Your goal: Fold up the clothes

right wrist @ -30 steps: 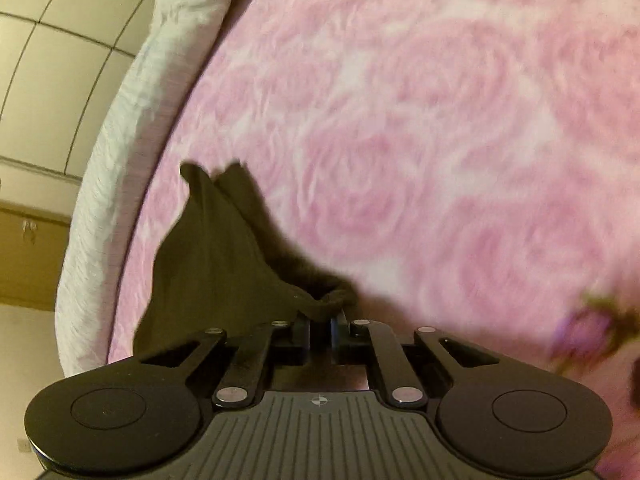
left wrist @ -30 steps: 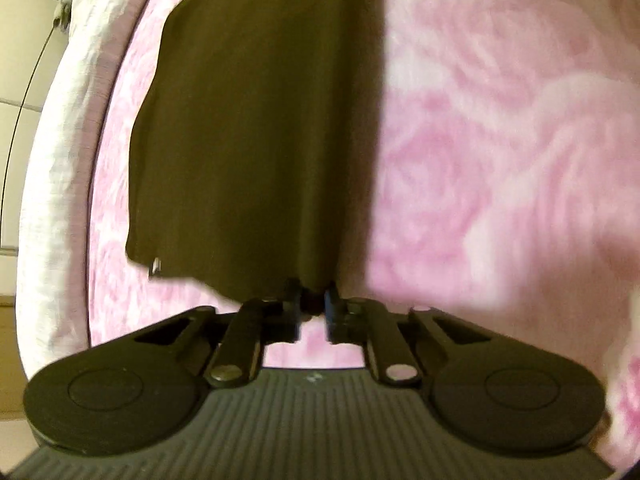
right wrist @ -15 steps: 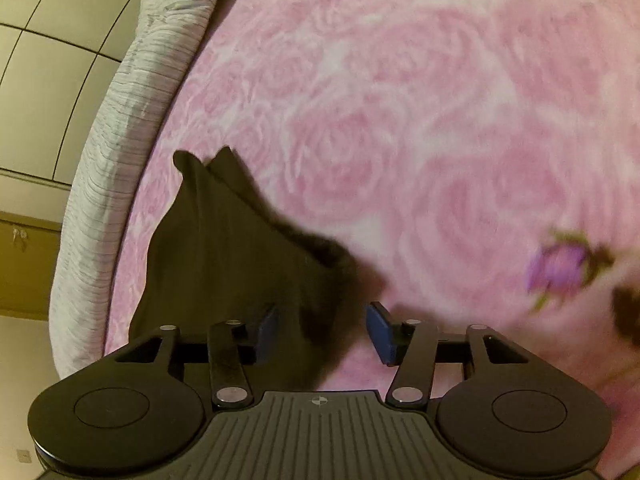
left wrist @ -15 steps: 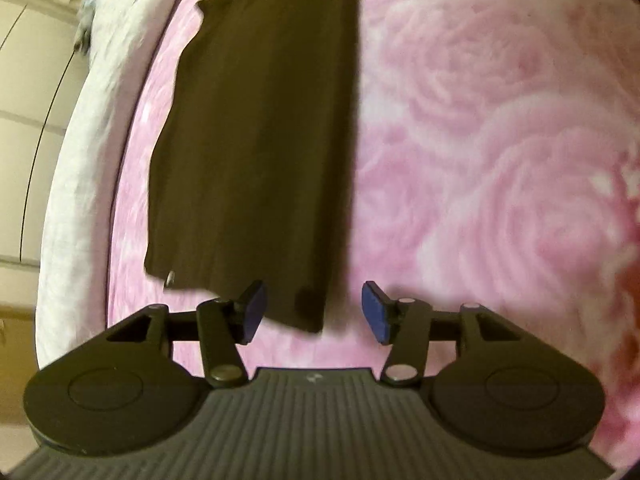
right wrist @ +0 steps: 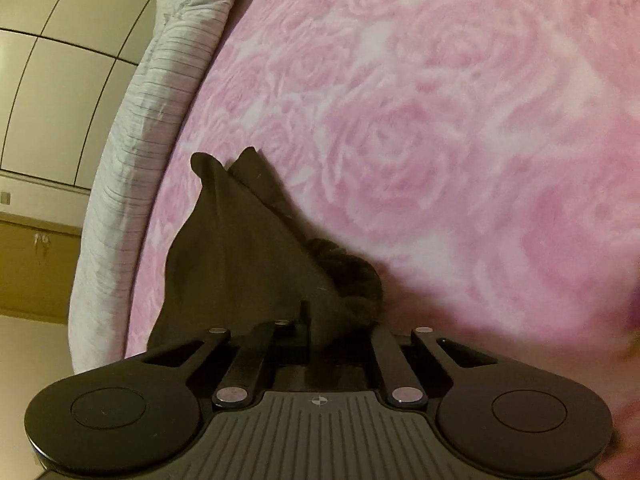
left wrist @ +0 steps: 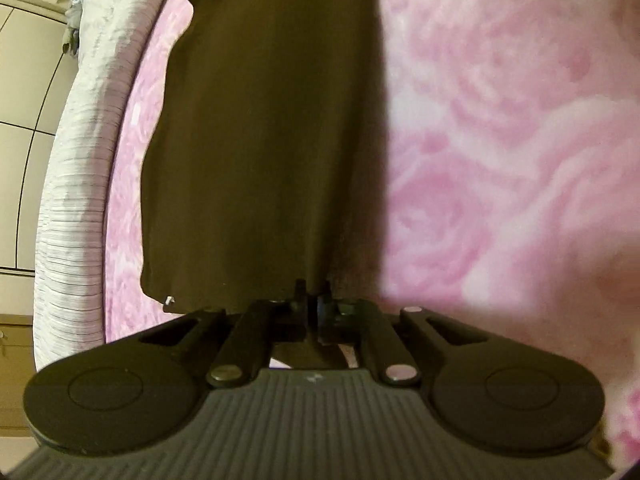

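A dark olive-brown garment [left wrist: 260, 140] lies stretched lengthwise on a pink rose-patterned blanket [left wrist: 500, 140]. My left gripper [left wrist: 313, 300] is shut on the garment's near hem at its right corner. In the right wrist view the same garment [right wrist: 240, 256] lies bunched in a pointed heap, and my right gripper [right wrist: 316, 320] is shut on its near edge; the cloth covers the right finger.
A white ribbed bed edge [left wrist: 80, 200] runs down the left side; it also shows in the right wrist view [right wrist: 132, 168]. Beyond it are cream wall panels [right wrist: 60, 80] and a wooden cabinet [right wrist: 32, 264].
Half a second ago both grippers were open over the garment's edge. Both have now shut on the cloth again, closer to the blanket.
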{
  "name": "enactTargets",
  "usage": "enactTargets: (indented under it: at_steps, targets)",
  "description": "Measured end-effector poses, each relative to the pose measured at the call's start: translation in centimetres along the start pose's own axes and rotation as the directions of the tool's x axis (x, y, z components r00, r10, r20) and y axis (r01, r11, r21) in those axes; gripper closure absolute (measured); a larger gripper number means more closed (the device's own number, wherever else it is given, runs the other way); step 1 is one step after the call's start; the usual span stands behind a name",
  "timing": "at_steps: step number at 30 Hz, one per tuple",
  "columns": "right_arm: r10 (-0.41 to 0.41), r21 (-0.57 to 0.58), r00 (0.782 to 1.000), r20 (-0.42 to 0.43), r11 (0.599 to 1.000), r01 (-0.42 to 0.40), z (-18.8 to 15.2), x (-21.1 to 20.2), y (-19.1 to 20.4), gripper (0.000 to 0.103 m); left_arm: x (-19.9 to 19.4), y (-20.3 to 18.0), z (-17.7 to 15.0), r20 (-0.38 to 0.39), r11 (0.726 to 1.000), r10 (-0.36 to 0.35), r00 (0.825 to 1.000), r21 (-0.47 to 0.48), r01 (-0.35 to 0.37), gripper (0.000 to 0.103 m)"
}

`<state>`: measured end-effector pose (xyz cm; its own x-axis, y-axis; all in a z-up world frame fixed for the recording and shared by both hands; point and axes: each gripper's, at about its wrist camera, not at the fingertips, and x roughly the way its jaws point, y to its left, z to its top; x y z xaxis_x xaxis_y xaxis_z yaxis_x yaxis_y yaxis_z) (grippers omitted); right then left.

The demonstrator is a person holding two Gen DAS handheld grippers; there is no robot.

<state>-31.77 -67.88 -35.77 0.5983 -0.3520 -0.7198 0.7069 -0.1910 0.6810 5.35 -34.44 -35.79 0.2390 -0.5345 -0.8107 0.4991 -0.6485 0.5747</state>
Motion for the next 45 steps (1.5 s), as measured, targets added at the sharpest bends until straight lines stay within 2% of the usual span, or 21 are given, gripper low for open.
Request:
enactTargets:
  at_steps: [4, 8, 12, 14, 16, 18, 19, 21, 22, 25, 26, 29, 31, 33, 35, 37, 42, 45]
  targets:
    - [-0.035, -0.037, 0.999, -0.041, 0.999, 0.034, 1.1, -3.9, -0.8, 0.099, -4.6, -1.1, 1.3, 0.047, 0.997, -0.072, 0.996, -0.003, 0.072, 0.102]
    - [-0.107, -0.097, 0.991, -0.075, 0.990, 0.100, 1.8, -7.6, -2.5, 0.099, -8.9, -3.9, 3.7, 0.108, 0.984, -0.175, 0.979, -0.013, 0.178, 0.102]
    - [-0.147, -0.140, 0.985, -0.094, 0.981, 0.133, 1.5, -9.0, -3.8, 0.099, -9.8, -6.3, 5.2, 0.083, 0.969, -0.235, 0.968, -0.059, 0.240, 0.101]
    - [-0.161, -0.158, 0.982, -0.100, 0.977, 0.144, 1.2, -9.2, -3.9, 0.099, -9.9, -6.5, 5.2, 0.054, 0.954, -0.276, 0.960, -0.103, 0.281, 0.096]
    - [-0.175, -0.176, 0.979, -0.105, 0.972, 0.155, 1.0, -9.5, -4.1, 0.097, -10.4, -5.8, 4.6, 0.042, 0.934, -0.311, 0.950, -0.171, 0.313, 0.080]
    - [-0.195, -0.197, 0.975, -0.107, 0.965, 0.171, 0.7, -9.8, -4.2, 0.083, -11.2, -4.9, 3.1, 0.045, 0.912, -0.326, 0.944, -0.249, 0.327, 0.074]
    - [-0.227, -0.221, 0.969, -0.094, 0.954, 0.202, 0.2, -10.1, -3.9, 0.080, -11.3, -4.4, 2.1, 0.041, 0.907, -0.321, 0.946, -0.274, 0.320, 0.074]
    - [-0.298, -0.265, 0.952, -0.072, 0.926, 0.269, -0.9, -10.5, -3.3, 0.069, -11.2, -3.3, -0.1, 0.025, 0.911, -0.291, 0.956, -0.300, 0.285, 0.073]
    - [-0.339, -0.288, 0.939, -0.063, 0.907, 0.308, -1.8, -10.7, -2.9, 0.068, -10.8, -2.8, -1.1, 0.019, 0.921, -0.266, 0.964, -0.290, 0.260, 0.071]
    - [-0.416, -0.333, 0.909, -0.029, 0.861, 0.384, -5.1, -11.2, -1.4, 0.067, -8.9, -1.7, -4.0, 0.024, 0.964, -0.166, 0.986, -0.208, 0.167, 0.057]
    - [-0.431, -0.335, 0.902, -0.014, 0.852, 0.402, -6.7, -11.3, -0.6, 0.066, -8.2, -1.5, -4.8, 0.040, 0.977, -0.131, 0.991, -0.166, 0.136, 0.056]
    - [-0.440, -0.353, 0.898, 0.010, 0.838, 0.415, -12.2, -11.0, 2.2, 0.064, -5.8, -1.2, -7.0, 0.153, 0.997, -0.062, 0.986, 0.045, 0.055, 0.055]
    - [-0.441, -0.401, 0.897, 0.031, 0.816, 0.416, -16.6, -10.4, 4.6, 0.061, -4.3, -1.2, -8.2, 0.240, 0.980, -0.039, 0.970, 0.199, -0.010, 0.054]
    - [-0.436, -0.479, 0.899, 0.039, 0.781, 0.400, -21.5, -9.2, 6.9, 0.058, -2.6, -1.2, -9.2, 0.320, 0.936, -0.031, 0.947, 0.340, -0.084, 0.053]
    - [-0.431, -0.577, 0.901, 0.044, 0.725, 0.375, -26.3, -7.8, 9.1, 0.057, -0.8, -0.7, -9.8, 0.376, 0.884, -0.043, 0.926, 0.446, -0.140, 0.053]
    - [-0.431, -0.697, 0.901, 0.052, 0.630, 0.342, -30.8, -6.3, 11.0, 0.055, 0.8, 0.0, -9.9, 0.396, 0.855, -0.056, 0.916, 0.493, -0.161, 0.053]
    - [-0.407, -0.912, 0.909, 0.093, 0.332, 0.242, -40.4, -3.8, 13.4, 0.049, 4.1, 0.7, -9.4, 0.433, 0.786, -0.077, 0.898, 0.581, -0.212, 0.057]
    - [-0.406, -0.952, 0.895, 0.184, 0.155, 0.265, -44.2, -2.8, 13.4, 0.049, 5.4, 0.9, -9.1, 0.454, 0.748, -0.092, 0.886, 0.619, -0.240, 0.058]
